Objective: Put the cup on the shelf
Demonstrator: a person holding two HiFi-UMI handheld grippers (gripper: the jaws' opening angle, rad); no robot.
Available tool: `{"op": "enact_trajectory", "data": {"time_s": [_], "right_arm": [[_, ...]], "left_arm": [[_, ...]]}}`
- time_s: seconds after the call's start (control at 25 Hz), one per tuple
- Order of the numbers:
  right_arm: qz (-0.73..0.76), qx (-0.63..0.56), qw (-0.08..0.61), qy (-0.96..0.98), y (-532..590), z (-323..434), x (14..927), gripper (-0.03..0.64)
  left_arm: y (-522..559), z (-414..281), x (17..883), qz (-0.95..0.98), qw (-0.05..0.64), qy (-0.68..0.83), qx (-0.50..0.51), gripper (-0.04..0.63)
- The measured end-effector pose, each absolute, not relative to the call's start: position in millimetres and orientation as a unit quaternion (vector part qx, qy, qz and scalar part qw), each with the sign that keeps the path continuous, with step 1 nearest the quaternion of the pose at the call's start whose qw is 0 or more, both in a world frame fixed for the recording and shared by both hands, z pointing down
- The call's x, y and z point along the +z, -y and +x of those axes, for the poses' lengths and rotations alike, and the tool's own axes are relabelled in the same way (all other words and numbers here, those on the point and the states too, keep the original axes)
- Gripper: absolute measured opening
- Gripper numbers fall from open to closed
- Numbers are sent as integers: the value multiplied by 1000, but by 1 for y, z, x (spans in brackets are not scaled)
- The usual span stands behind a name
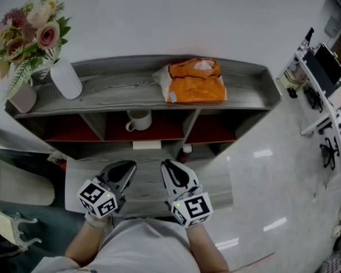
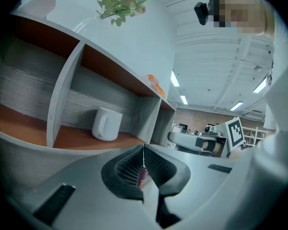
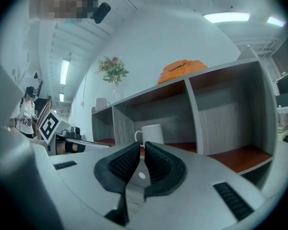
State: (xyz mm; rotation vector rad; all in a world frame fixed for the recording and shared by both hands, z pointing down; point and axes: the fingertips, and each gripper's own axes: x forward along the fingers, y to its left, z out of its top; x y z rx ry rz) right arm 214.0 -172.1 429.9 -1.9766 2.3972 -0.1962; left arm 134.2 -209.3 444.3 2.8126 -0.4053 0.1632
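**Cup on shelf, mid bay; both grippers closed, held back**

Far L, the flowers (image 1: 28,33) sit at the L end of the shelf (image 1: 119,87) top, hard by its corner. A white pot (image 1: 66,78) stands just beside them, near the front edge. Below that corner, off the shelf, a chair (image 1: 23,189) takes up the floor on your L.

Your L gripper (image 1: 125,172) is low and in front of the shelf, well apart from it. In the left gripper view its jaws (image 2: 144,150) are pressed together w/ nothing btwn them. It looks up at the shelf's front edges and a divider (image 2: 62,90).

The cup (image 1: 138,120) stands upright in the mid bay, under the top board. It sits clear of both dividers, w/ red floor showing on each side, and its handle points L in the head view. The left gripper view has it (image 2: 107,124) close to the R divider. The right gripper view has it (image 3: 151,134) just past the jaw tips.

Your R gripper (image 1: 169,169) is beside the L one, over a low grey board (image 1: 219,181). Its jaws (image 3: 142,147) are nearly together w/ only a thin slit, holding nothing.

An orange bag (image 1: 196,81) lies on the top, R of centre, reaching the front edge. Past the shelf's R end the glossy floor (image 1: 273,169) is open as far as a desk (image 1: 321,78) at far R.
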Motion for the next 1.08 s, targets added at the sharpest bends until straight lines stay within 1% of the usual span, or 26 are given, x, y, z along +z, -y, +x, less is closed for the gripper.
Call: {"op": "enact_trajectory", "data": {"time_s": [1.08], "right_arm": [[-648, -62, 3, -759, 174, 212, 438, 35]], "left_arm": [[213, 128, 454, 976, 144, 150, 68, 17]]}}
